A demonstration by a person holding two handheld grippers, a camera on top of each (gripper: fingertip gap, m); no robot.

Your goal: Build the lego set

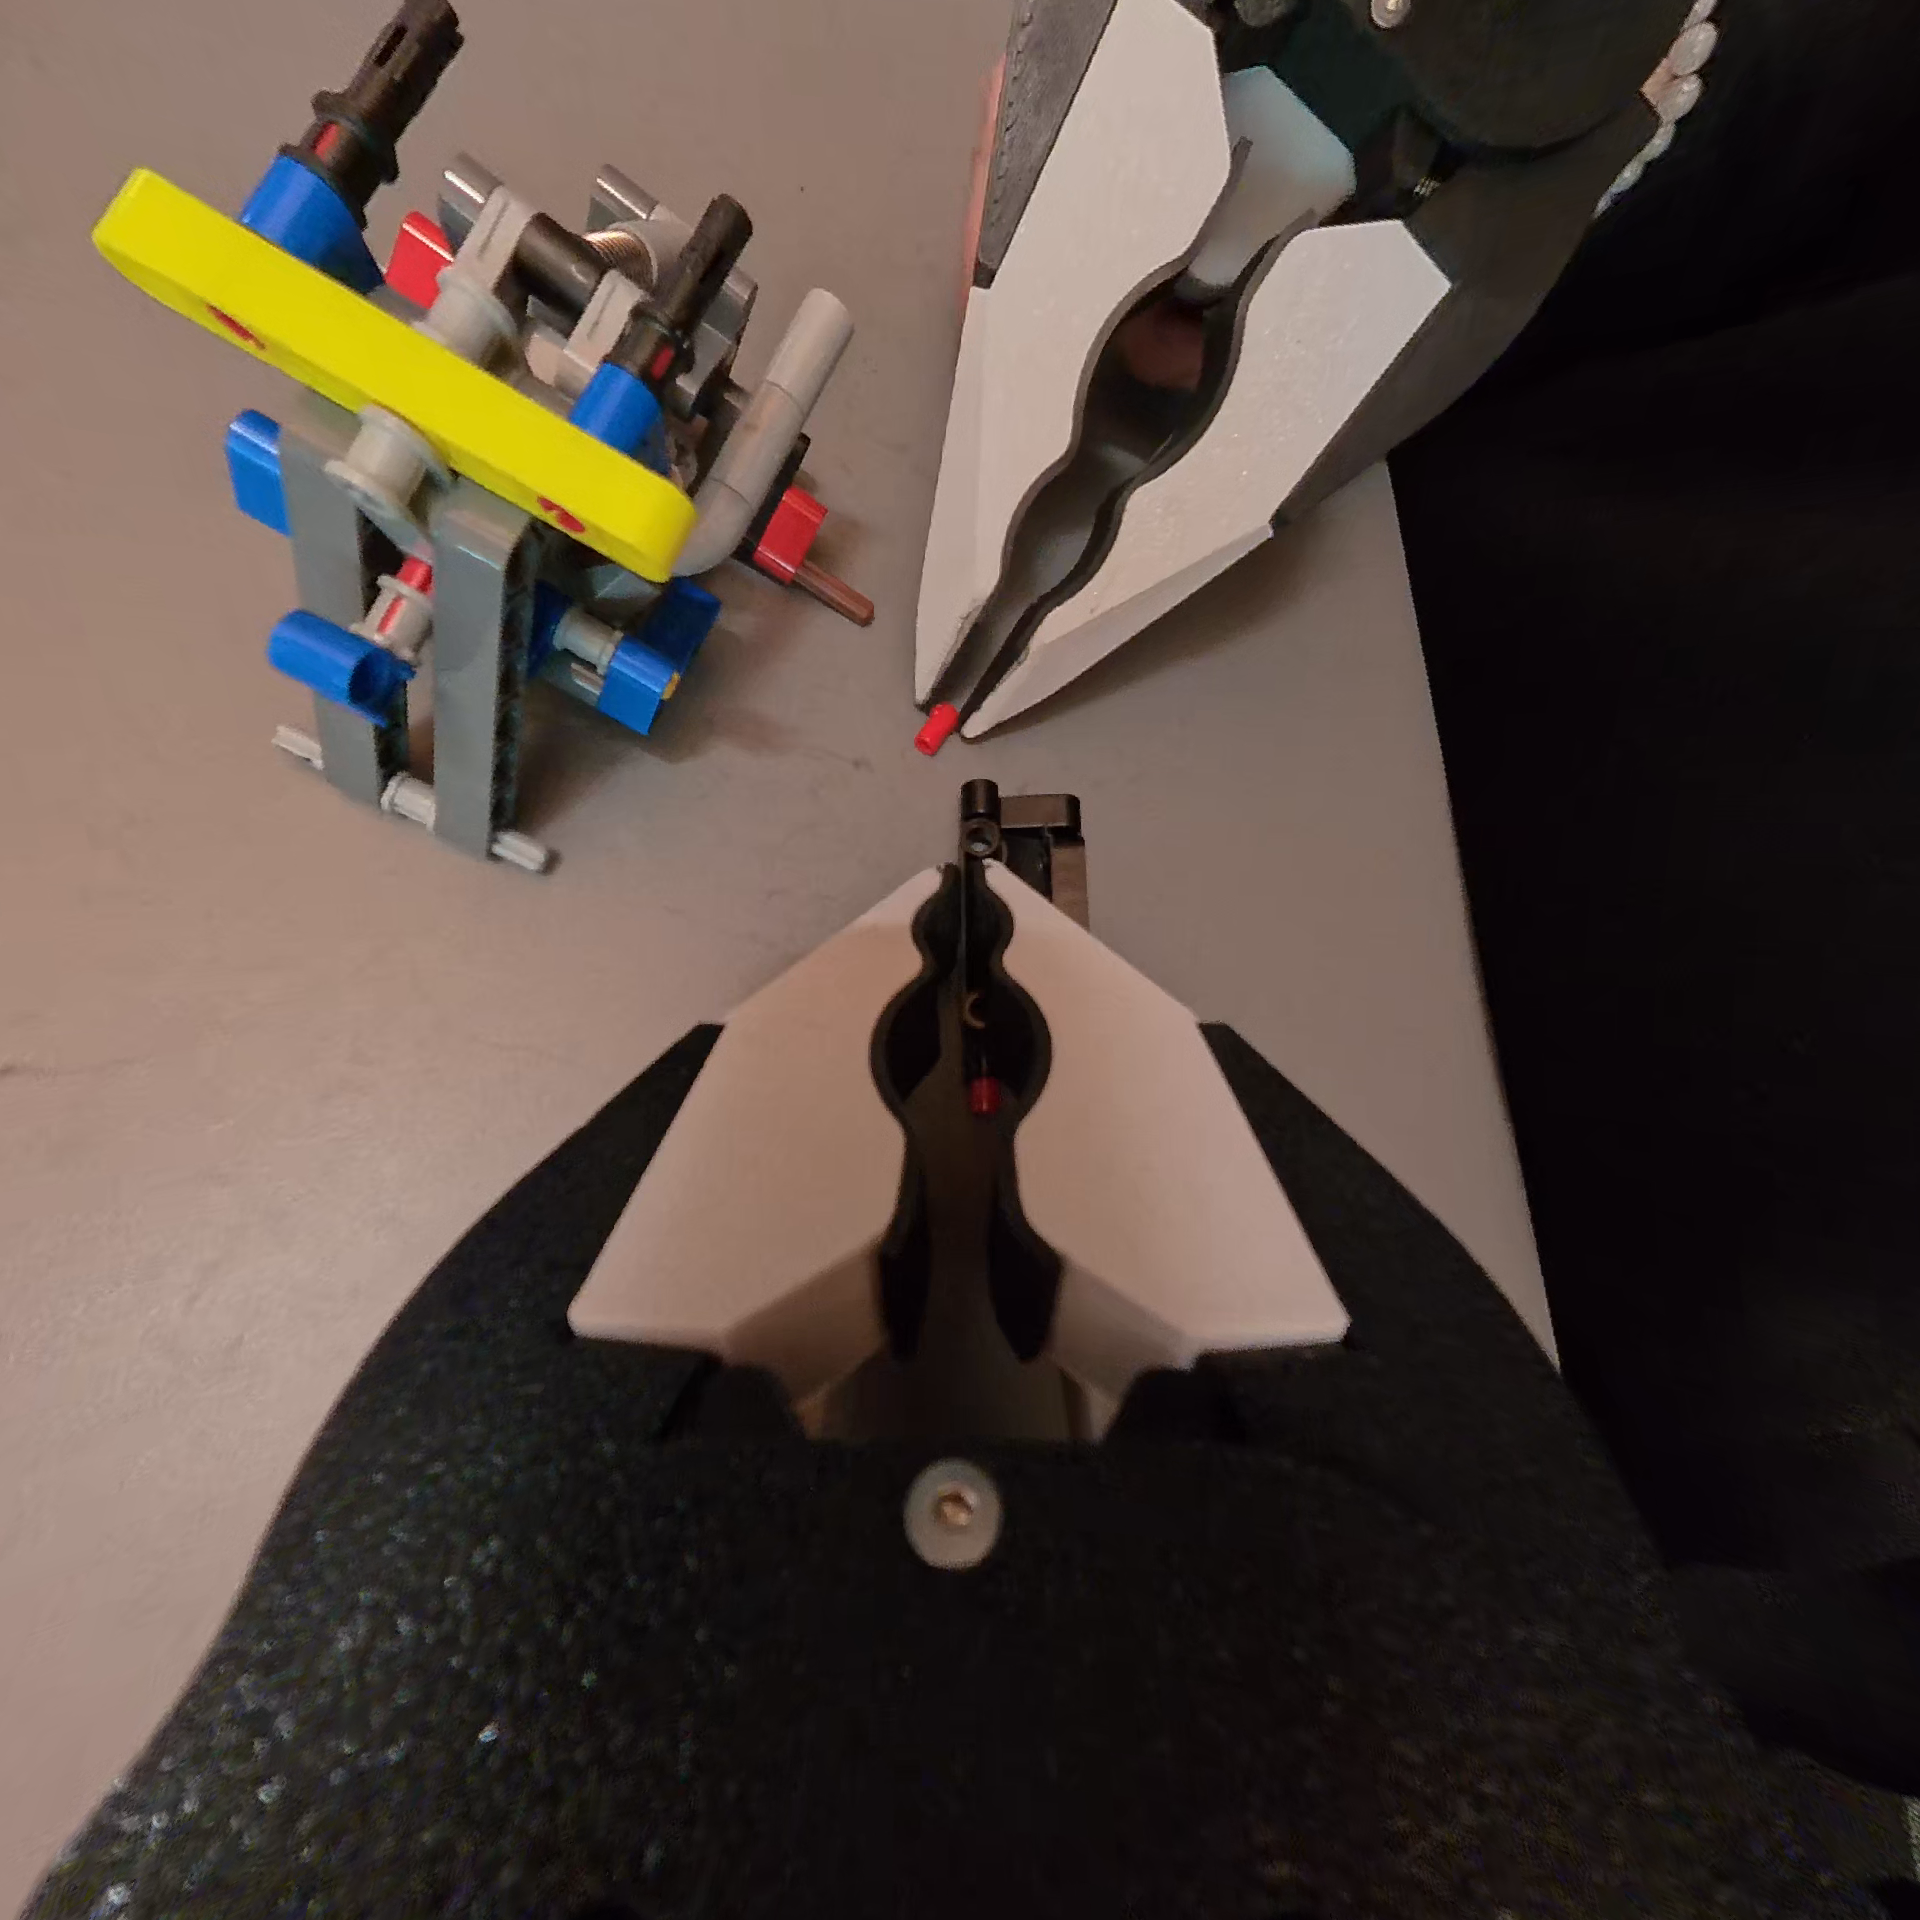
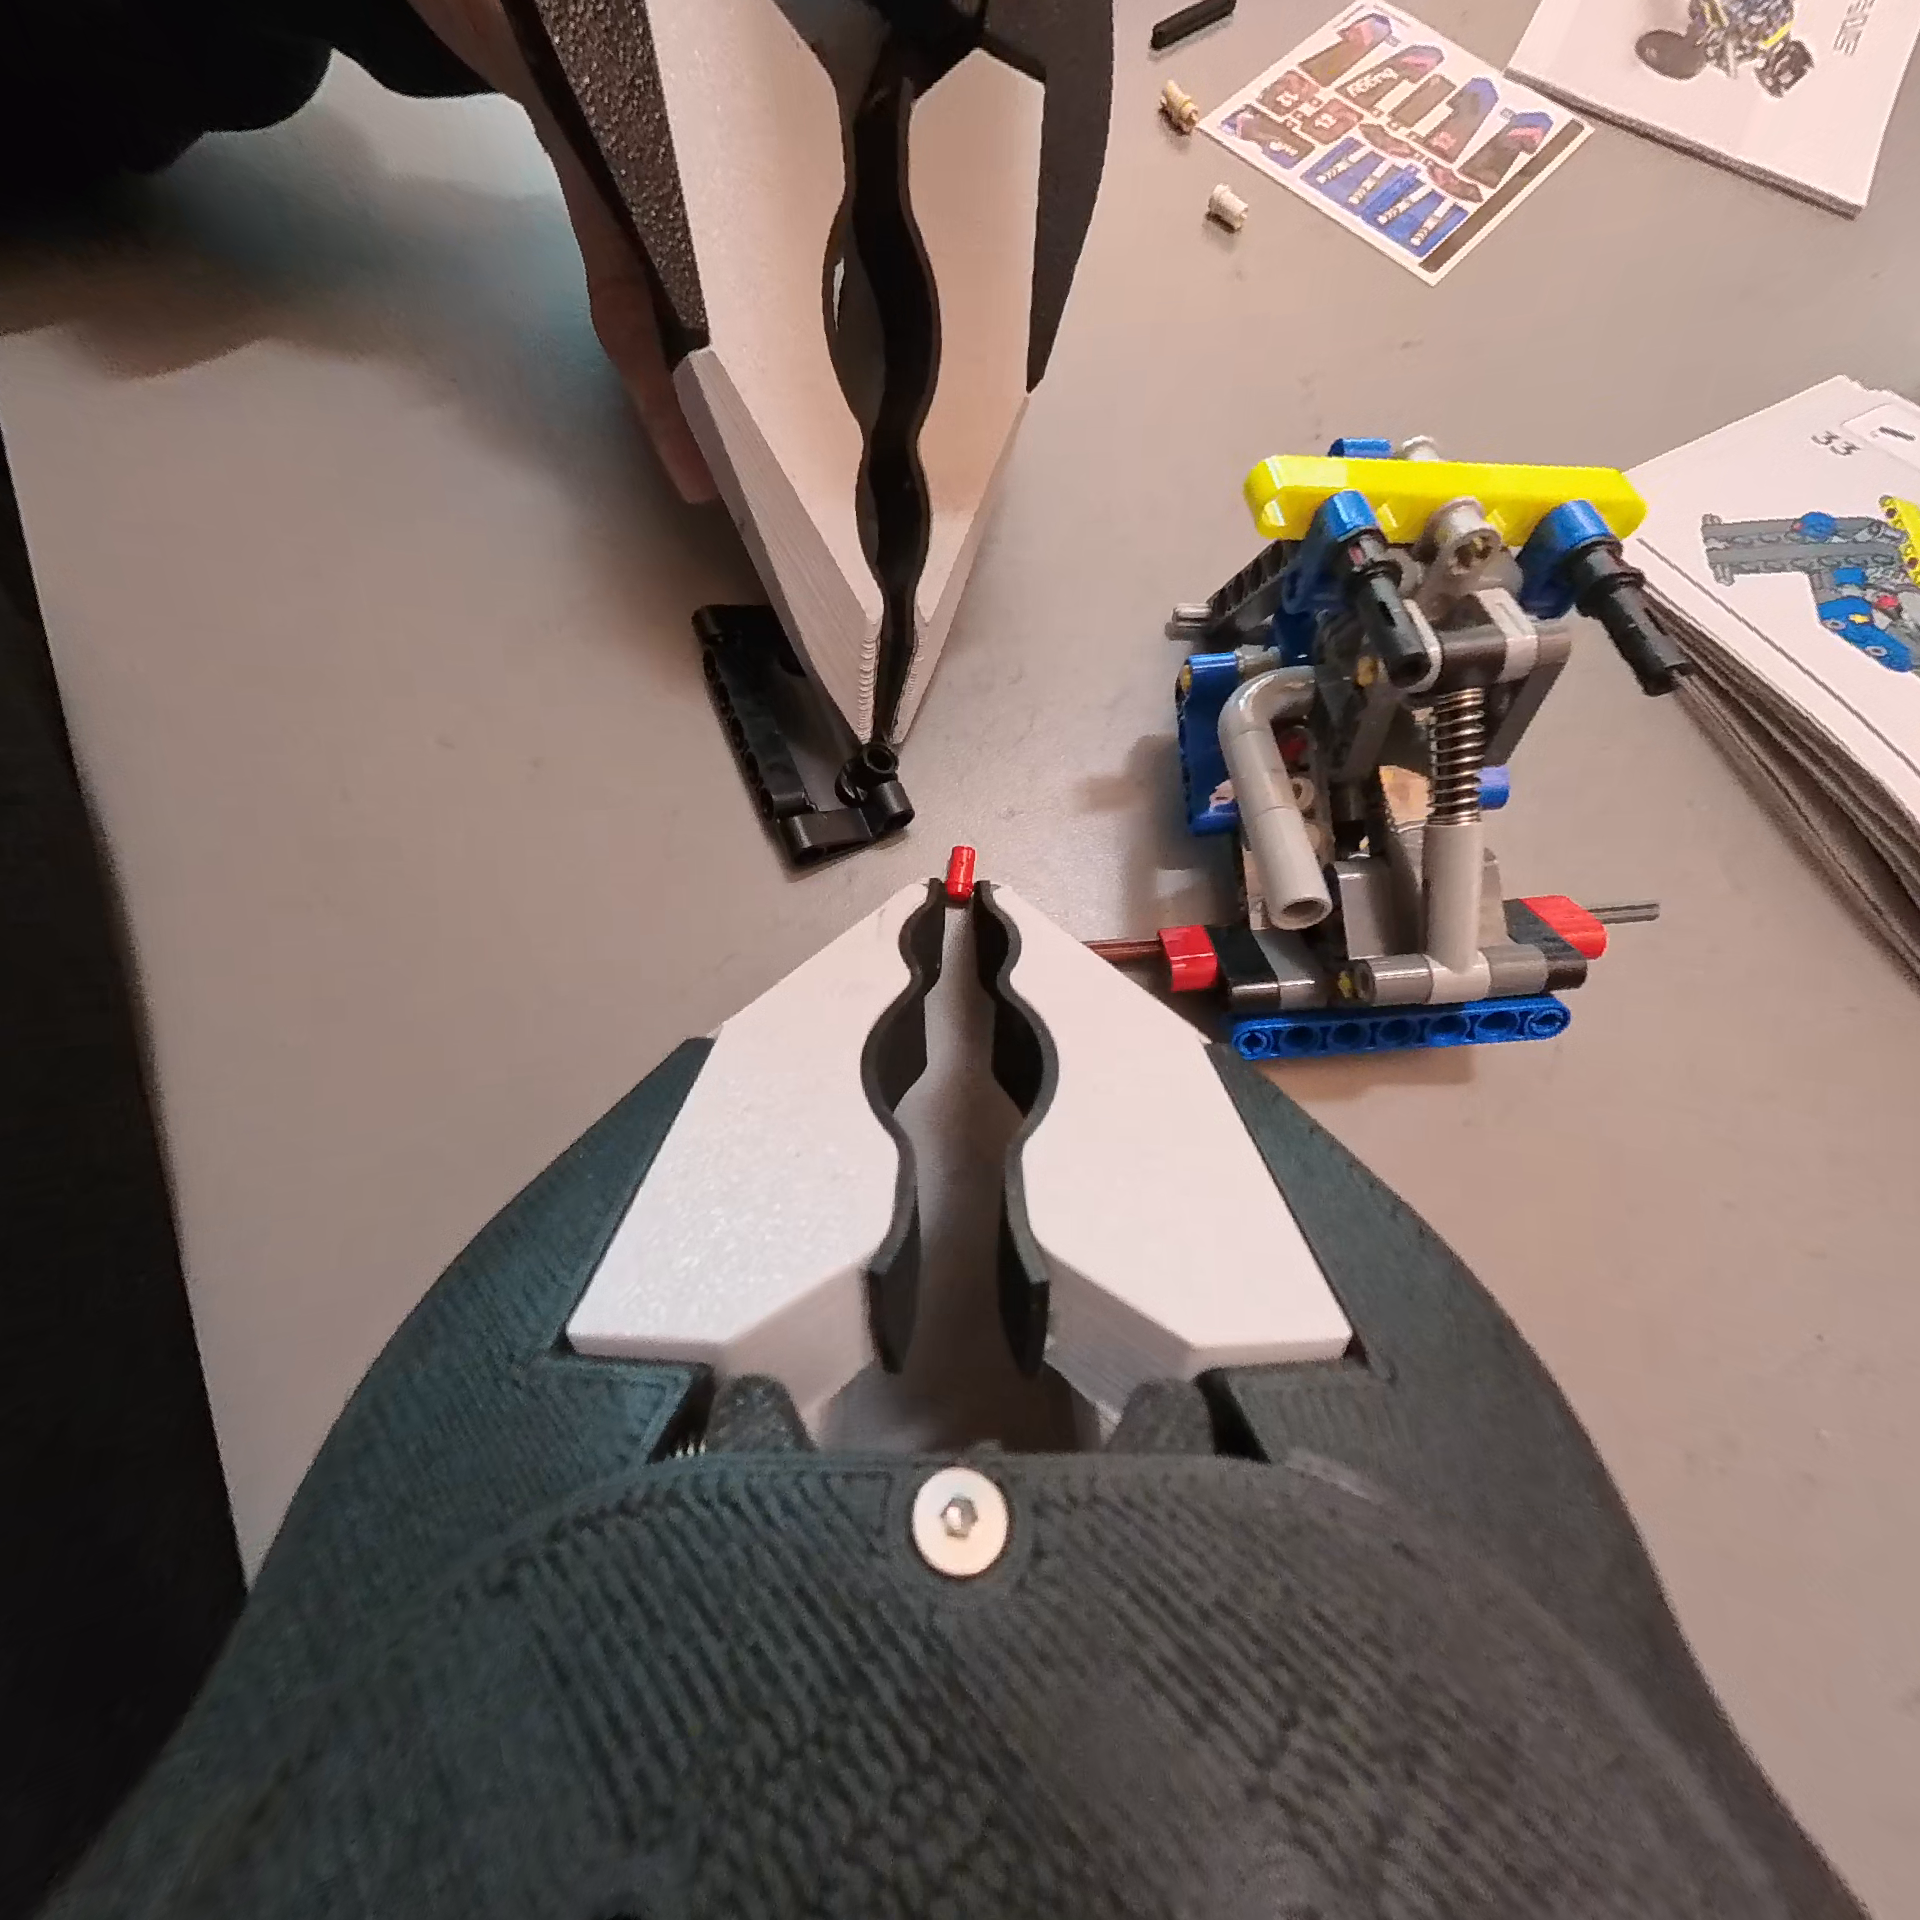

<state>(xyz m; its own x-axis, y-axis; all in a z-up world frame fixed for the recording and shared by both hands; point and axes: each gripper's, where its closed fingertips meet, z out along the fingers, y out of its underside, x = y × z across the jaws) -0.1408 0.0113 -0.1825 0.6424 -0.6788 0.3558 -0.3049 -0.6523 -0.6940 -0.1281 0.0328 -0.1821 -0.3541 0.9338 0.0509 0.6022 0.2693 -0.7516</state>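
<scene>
Red pin (image 2: 960,871): small, short, cylindrical, glossy; one seen. It sits pinched at the very tip of the right tool (image 2: 962,889), jaws nearly closed, pads pressing both sides, most of it protruding forward. Left tool (image 1: 975,868) closed on one black connector (image 1: 979,821), whose end sticks out past its tips, above a black panel (image 2: 769,727) on the worktop (image 2: 416,727). Tips face each other, near, apart. One brick model (image 2: 1392,748) right of right tool. Two beige pins (image 2: 1226,203), one sticker sheet (image 2: 1392,135).
</scene>
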